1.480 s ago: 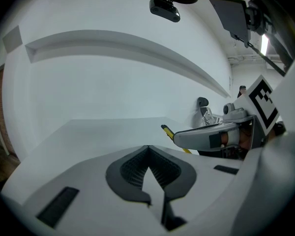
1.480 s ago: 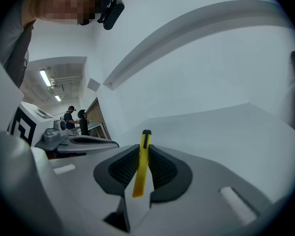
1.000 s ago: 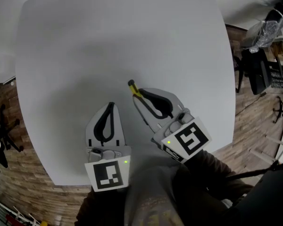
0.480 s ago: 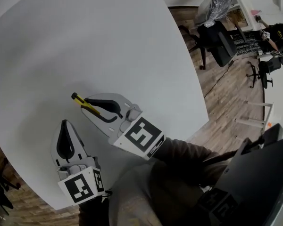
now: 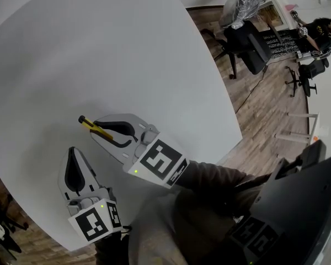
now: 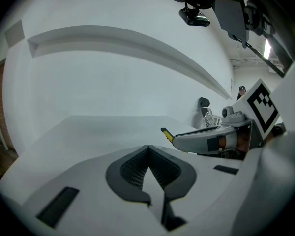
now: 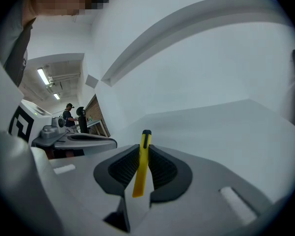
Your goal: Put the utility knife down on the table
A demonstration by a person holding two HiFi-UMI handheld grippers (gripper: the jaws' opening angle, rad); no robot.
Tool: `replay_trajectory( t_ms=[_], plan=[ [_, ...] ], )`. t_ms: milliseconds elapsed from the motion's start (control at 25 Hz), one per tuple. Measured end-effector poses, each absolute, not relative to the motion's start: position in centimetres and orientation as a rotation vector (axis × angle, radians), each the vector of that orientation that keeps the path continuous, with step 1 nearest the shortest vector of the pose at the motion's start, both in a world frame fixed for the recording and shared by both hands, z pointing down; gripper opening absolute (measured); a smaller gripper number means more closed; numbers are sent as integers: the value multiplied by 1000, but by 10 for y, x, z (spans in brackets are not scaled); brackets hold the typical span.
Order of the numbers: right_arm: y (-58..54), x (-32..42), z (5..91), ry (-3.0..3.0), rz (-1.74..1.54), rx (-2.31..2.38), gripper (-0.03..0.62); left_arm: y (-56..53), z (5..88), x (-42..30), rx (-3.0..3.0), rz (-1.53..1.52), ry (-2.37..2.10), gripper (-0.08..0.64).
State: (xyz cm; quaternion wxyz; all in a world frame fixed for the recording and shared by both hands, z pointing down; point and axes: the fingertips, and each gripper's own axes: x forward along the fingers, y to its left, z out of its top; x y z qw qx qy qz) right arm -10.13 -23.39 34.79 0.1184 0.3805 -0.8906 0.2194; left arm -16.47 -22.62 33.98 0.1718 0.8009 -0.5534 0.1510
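A slim yellow utility knife point(image 7: 141, 163) with a black tip is clamped between the dark pads of my right gripper point(image 7: 143, 168). In the head view the knife point(image 5: 89, 123) sticks out to the left past the right gripper point(image 5: 103, 131), above the white table point(image 5: 116, 54). The left gripper view shows the knife's tip point(image 6: 166, 134) beside the right gripper's jaws. My left gripper point(image 5: 73, 168) hangs near the table's front edge; its jaws are shut with nothing between them point(image 6: 148, 168).
The table's right edge drops to a wooden floor point(image 5: 265, 104) with a black office chair point(image 5: 248, 43) and a person point(image 5: 320, 29) at the far right. A person stands in the background of the right gripper view point(image 7: 69, 117).
The head view has swung, so the table and grippers sit lower left in the picture. The right gripper still holds the knife; both grippers keep their relative places.
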Motion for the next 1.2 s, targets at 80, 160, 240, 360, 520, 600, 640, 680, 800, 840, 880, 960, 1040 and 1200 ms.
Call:
replay_trajectory(
  t_ms=[80,160,240,360,520,600,640,680,800,840,880,960,1040,1200],
  plan=[
    [-234,-101,348,-2600,643,1115,57,-226,340,-166,2274,429,-1570,2],
    [-234,-101,349,-2594,644,1115,57,-227,340,-168,2271,429,-1573,2],
    [-235,-102,351,-2591,648,1117,57,-228,342,-169,2266,429,-1573,2],
    [-236,-102,354,-2584,651,1118,57,-229,345,-171,2264,428,-1571,2],
    [-235,-107,353,-2605,645,1100,57,-227,346,-173,2257,432,-1579,2],
    [-235,-107,350,-2617,645,1106,57,-226,345,-172,2255,431,-1578,2],
    [-236,-105,349,-2616,649,1115,57,-226,345,-171,2255,430,-1575,2],
    [-235,-103,350,-2608,656,1122,57,-226,346,-170,2257,427,-1571,2],
    [-232,-101,359,-2571,652,1110,57,-226,350,-171,2261,418,-1564,2],
    [-232,-102,362,-2568,649,1105,57,-226,353,-172,2260,416,-1565,2],
    [-232,-104,364,-2568,649,1101,57,-226,355,-174,2258,418,-1564,2],
    [-234,-107,367,-2571,655,1096,57,-226,359,-176,2257,430,-1553,2],
    [-235,-110,368,-2570,660,1095,57,-225,361,-178,2259,444,-1537,2],
    [-233,-110,373,-2561,670,1096,57,-223,366,-178,2259,452,-1521,2]
  ],
)
